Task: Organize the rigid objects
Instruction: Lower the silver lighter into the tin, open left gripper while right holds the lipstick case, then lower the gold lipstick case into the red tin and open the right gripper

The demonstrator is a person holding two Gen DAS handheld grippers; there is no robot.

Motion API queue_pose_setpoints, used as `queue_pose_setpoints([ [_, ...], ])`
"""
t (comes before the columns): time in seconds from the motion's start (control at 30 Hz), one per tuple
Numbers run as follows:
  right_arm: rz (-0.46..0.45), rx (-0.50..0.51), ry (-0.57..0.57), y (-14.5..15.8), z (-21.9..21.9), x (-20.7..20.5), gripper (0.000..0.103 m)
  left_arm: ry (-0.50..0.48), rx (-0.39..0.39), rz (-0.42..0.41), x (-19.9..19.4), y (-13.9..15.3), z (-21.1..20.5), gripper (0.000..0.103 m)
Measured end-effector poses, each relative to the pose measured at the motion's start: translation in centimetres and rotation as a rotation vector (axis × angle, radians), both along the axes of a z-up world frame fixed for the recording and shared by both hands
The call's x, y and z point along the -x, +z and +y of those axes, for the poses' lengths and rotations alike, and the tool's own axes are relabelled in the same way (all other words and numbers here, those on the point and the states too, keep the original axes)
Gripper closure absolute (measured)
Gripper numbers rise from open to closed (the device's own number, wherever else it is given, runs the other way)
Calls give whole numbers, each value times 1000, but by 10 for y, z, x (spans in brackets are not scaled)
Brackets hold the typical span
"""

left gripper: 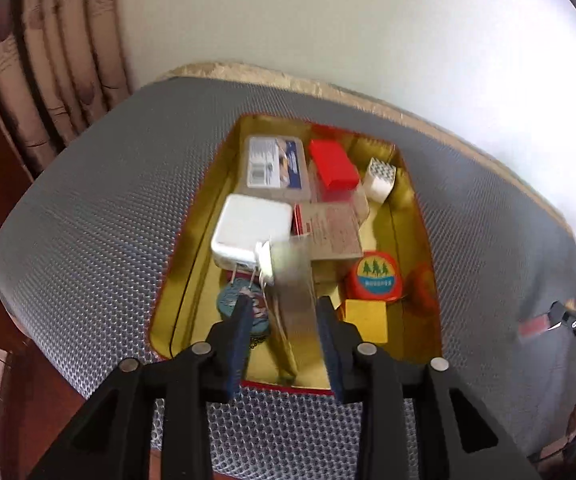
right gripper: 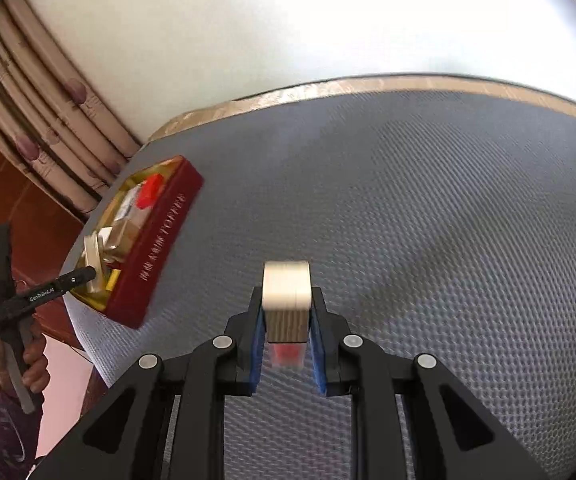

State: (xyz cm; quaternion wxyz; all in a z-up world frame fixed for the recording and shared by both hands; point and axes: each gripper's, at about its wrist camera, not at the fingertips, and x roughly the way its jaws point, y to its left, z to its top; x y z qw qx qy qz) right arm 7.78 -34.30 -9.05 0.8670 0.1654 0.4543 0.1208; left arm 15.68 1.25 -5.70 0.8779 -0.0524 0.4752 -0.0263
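A red tin box with a gold inside (left gripper: 428, 248) lies on the grey mesh pad; it also shows in the right wrist view (right gripper: 155, 248). In it lie a white charger (left gripper: 247, 232), a red-lidded box (left gripper: 334, 164), a clear labelled case (left gripper: 275, 162), a round orange tin (left gripper: 376, 278), a yellow block (left gripper: 366, 318) and a translucent tape roll (left gripper: 294, 280). My left gripper (left gripper: 283, 312) is open over the box's near end, with the tape roll between its fingers but not gripped. My right gripper (right gripper: 286, 308) is shut on a cream tape roll (right gripper: 286, 284) above the pad.
The grey mesh pad (right gripper: 428, 208) covers a table against a white wall. A curtain (left gripper: 47, 80) hangs at the left. A white cube (left gripper: 380, 178) sits in the box's far corner. The other gripper's black handle (right gripper: 11, 308) shows beside the box.
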Motion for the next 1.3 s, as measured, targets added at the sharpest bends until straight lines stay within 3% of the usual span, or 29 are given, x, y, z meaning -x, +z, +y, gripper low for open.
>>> queue_pose_setpoints([
  [0.33, -29, 18, 25, 18, 22, -10, 84, 63, 136, -56, 59, 30, 14, 63],
  [0.5, -46, -13, 63, 38, 41, -16, 84, 86, 78, -85, 93, 33, 8, 62],
  [0.73, -37, -69, 235, 65, 112, -62, 84, 64, 40, -65, 92, 17, 4, 62],
  [0.97, 56, 1, 380, 56, 178, -104, 84, 95, 39, -83, 90, 12, 17, 62],
  [1.3, 176, 102, 420, 27, 212, -161, 81, 110, 50, -64, 84, 6, 25, 62],
])
